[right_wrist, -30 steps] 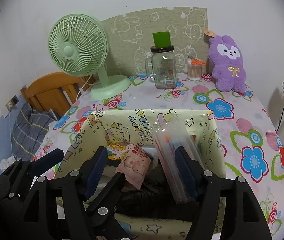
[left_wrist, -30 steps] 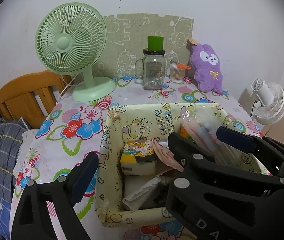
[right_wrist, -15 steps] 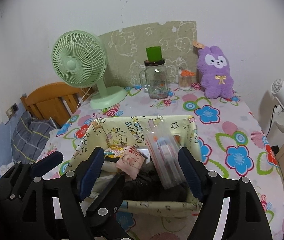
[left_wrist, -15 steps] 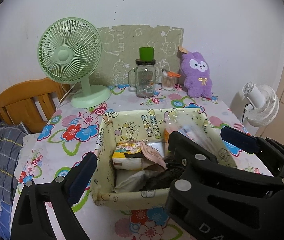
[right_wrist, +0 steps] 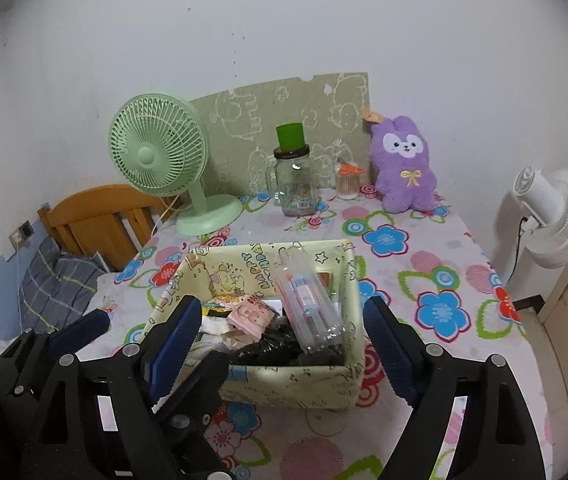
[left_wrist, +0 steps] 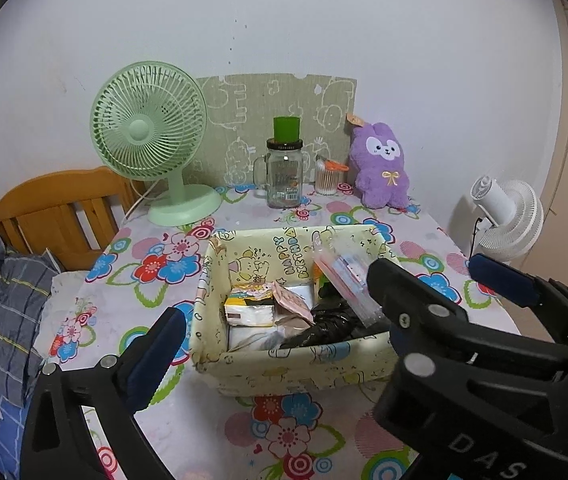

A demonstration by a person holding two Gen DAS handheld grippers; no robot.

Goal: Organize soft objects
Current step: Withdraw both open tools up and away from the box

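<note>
- Fan [left_wrist: 149, 140]: back left on the table [left_wrist: 131, 304].
- Left gripper [left_wrist: 324, 304]: jaws opening wide, holding nothing.
- Box [right_wrist: 284, 384]: mid-table, holding packets and a clear bag [right_wrist: 310, 312].
- Right gripper [right_wrist: 279, 344]: jaws opening, box between them, untouched.
- Plush [right_wrist: 402, 164]: upright, back right.

Both claws are black plastic with silver screws, dark blue finger pads [right_wrist: 173, 330] and white lettering

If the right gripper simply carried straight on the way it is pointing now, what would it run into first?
Most likely the yellow fabric box: it sits right between the fingers of the right gripper, whose jaws are opening and grip nothing. The clear plastic pouch sticking out of it lies close behind; depth is hard to judge.
</note>
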